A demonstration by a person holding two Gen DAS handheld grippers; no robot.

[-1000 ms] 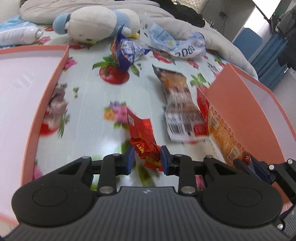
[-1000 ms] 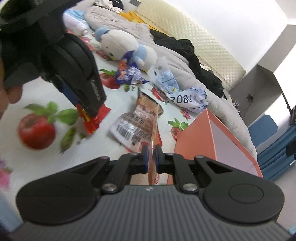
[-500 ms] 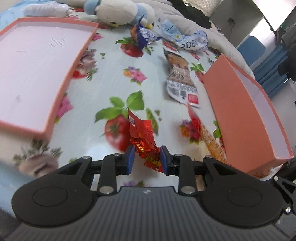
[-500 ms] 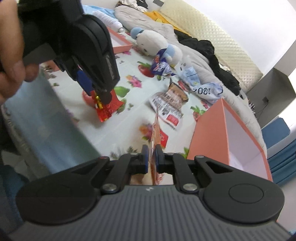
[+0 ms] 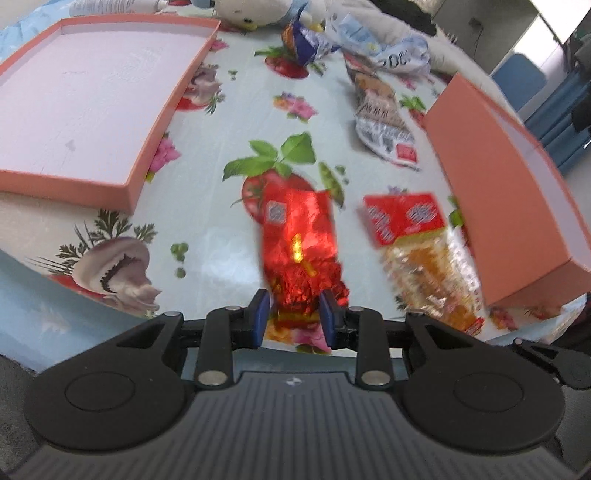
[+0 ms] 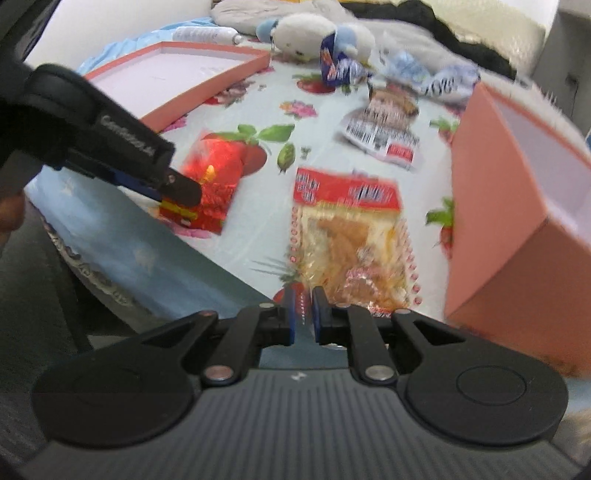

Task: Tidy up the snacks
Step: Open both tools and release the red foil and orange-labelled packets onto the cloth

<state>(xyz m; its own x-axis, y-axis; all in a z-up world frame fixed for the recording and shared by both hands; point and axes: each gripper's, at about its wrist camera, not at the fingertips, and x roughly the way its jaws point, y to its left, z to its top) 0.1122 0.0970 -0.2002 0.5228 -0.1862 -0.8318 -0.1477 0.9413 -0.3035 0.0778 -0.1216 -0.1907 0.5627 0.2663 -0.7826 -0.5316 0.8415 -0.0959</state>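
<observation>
My left gripper (image 5: pixel 293 315) is shut on the crumpled end of a red foil snack packet (image 5: pixel 299 236), which stretches forward over the flowered tablecloth near the front edge. The right wrist view shows that left gripper (image 6: pixel 173 188) from the side, with the red foil packet (image 6: pixel 216 173) in it. My right gripper (image 6: pixel 303 314) is shut on the near corner of a clear snack packet with a red header (image 6: pixel 347 229), lying flat beside the deep orange box (image 6: pixel 517 206). That clear packet (image 5: pixel 417 251) sits just right of the red one.
A shallow orange tray (image 5: pixel 140 177) lies at the left, the deep orange box (image 5: pixel 509 166) at the right. A barcode packet (image 5: pixel 380 122), a blue packet (image 5: pixel 306 44), a crumpled white bag (image 5: pixel 391 55) and a plush toy (image 6: pixel 314 33) lie further back.
Both grippers have drawn back to the table's front edge with their packets. The clear packet has turned from edge-on to flat, and the red one now faces up.
</observation>
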